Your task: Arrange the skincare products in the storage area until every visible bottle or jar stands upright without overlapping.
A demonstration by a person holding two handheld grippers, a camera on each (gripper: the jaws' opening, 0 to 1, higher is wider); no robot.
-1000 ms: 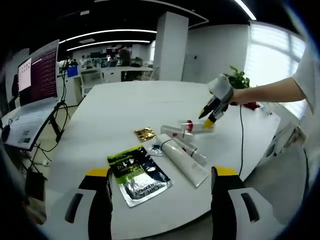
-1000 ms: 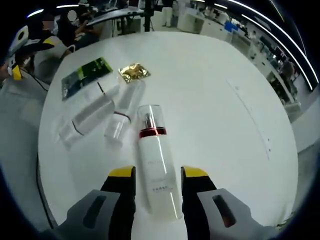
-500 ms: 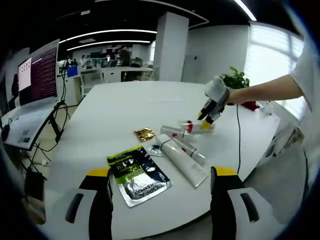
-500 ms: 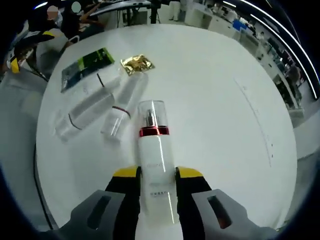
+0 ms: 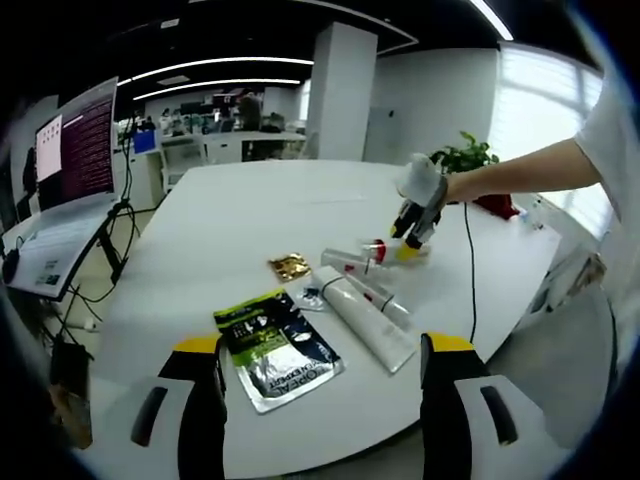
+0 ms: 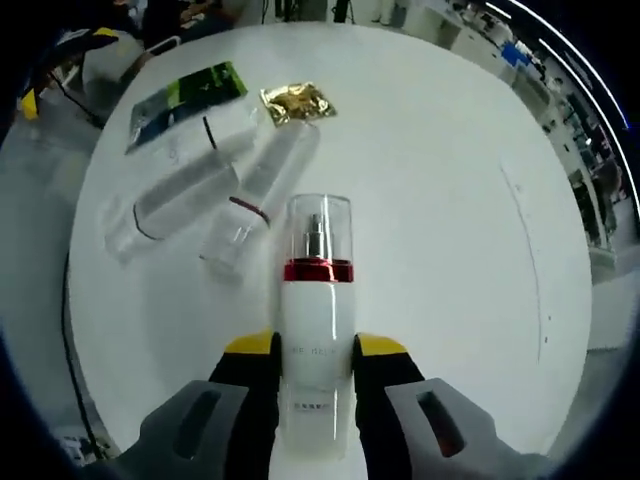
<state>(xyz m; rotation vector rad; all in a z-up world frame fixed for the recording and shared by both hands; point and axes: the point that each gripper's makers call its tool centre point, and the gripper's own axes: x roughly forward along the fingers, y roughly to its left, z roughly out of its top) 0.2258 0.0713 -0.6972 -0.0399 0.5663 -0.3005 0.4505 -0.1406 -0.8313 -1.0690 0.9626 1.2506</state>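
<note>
A white pump bottle (image 6: 317,310) with a red collar and clear cap lies between my right gripper's (image 6: 315,350) jaws, which are shut on its body. In the left gripper view the right gripper (image 5: 409,228) holds that bottle (image 5: 384,250) low over the white table (image 5: 250,210), cap pointing left. Two clear tubes (image 6: 262,195) (image 6: 168,208) lie side by side beyond the bottle; the longer tube (image 5: 366,322) is in the table's middle. A gold sachet (image 5: 289,267) and a green-black sachet (image 5: 277,347) lie flat nearby. My left gripper (image 5: 320,400) stands open over the near table edge, holding nothing.
A monitor (image 5: 75,150) on a stand is left of the table, with cables below it. A potted plant (image 5: 470,158) stands at the far right edge. The person's arm (image 5: 530,175) reaches in from the right. Bare tabletop (image 6: 440,180) lies right of the bottle.
The right gripper's jaws have closed on the white bottle, which lay loose between them a second ago. That gripper has shifted slightly left in the left gripper view. The left gripper has stayed put.
</note>
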